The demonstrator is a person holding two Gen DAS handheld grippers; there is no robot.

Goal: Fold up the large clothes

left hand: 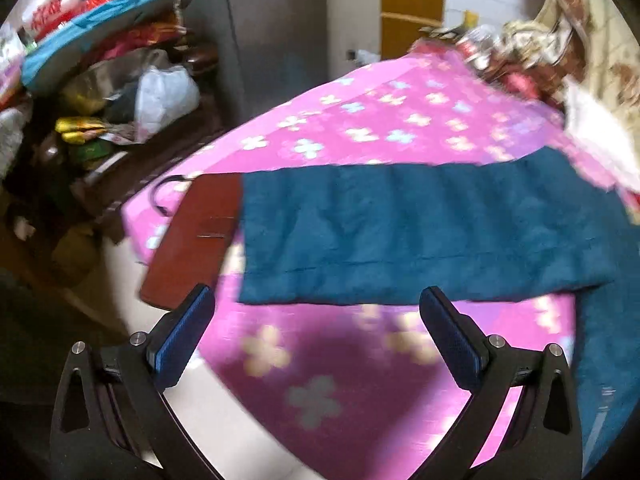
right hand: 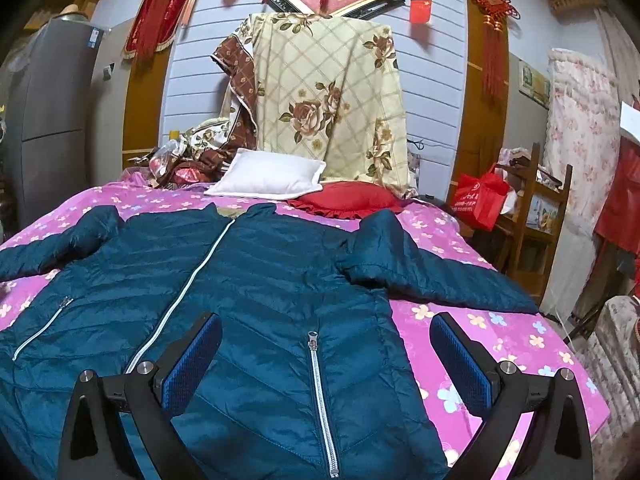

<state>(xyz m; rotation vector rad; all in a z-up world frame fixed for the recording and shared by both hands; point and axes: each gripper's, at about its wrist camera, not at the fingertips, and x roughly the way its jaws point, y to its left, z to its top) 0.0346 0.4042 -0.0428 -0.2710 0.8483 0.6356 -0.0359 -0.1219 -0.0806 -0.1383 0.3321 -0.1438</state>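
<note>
While jacket [right hand: 256, 280] lies flat, both hand-held grippers [left hand: 316, 340] [right hand: 326, 360] gape empty.

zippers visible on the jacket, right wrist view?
3. The centre zipper runs diagonally from the collar down the jacket; one pocket zipper lies at the left side, another pocket zipper between the right tongs' fingers. Others could be hidden.

Both tongs [left hand: 316, 304] [right hand: 326, 332] are black-framed, with silver screws and blue textured pads [right hand: 188, 364].

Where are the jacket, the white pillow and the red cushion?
jacket [right hand: 256, 280]: right wrist view, chest panel beside the main zip.
white pillow [right hand: 268, 176]: right wrist view, middle of its face.
red cushion [right hand: 348, 196]: right wrist view, top surface.
</note>
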